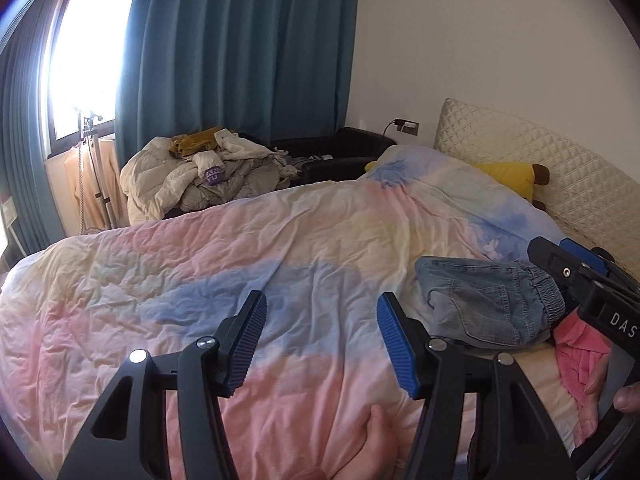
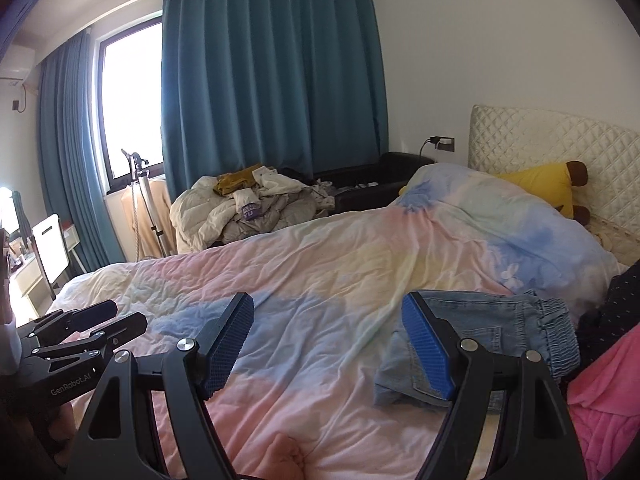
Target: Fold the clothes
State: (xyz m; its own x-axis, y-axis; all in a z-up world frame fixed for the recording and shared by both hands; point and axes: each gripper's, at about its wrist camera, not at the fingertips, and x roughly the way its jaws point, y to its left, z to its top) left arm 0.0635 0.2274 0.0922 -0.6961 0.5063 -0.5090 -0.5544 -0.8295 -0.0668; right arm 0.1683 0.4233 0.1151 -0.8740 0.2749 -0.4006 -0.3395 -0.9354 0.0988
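Rumpled pastel bedding, a pink, blue and pale-yellow tie-dye quilt (image 1: 248,248), covers the bed and fills both wrist views.

Nearest the lens in the left wrist view, the left claw (image 1: 320,344) hangs over the quilt with its blue ribbed pads apart and nothing between them. At about 3 o'clock from it the black body of the right claw (image 2: 328,344) reaches in from the frame edge; in its own view that claw also stands wide open and empty above the quilt.

Just past the right claw, at about 2 o'clock, lies a folded pair of faded blue denim trousers with an elastic waistband (image 2: 492,336), resting on the quilt and touched by neither claw. At 4 o'clock, low in the right wrist view, bright pink fabric (image 2: 604,408) sits crumpled beside the denim; a dark dotted cloth (image 2: 620,300) rests just behind it, possibly another garment.

Farther off, at 1 o'clock, a yellow plush toy with brown ends (image 2: 552,188) leans against the cream quilted headboard (image 2: 540,140). At 11 o'clock a heap of cream and grey clothing (image 2: 248,208) sits beyond the bed, below long teal curtains (image 2: 272,80) and a bright window (image 2: 132,96).
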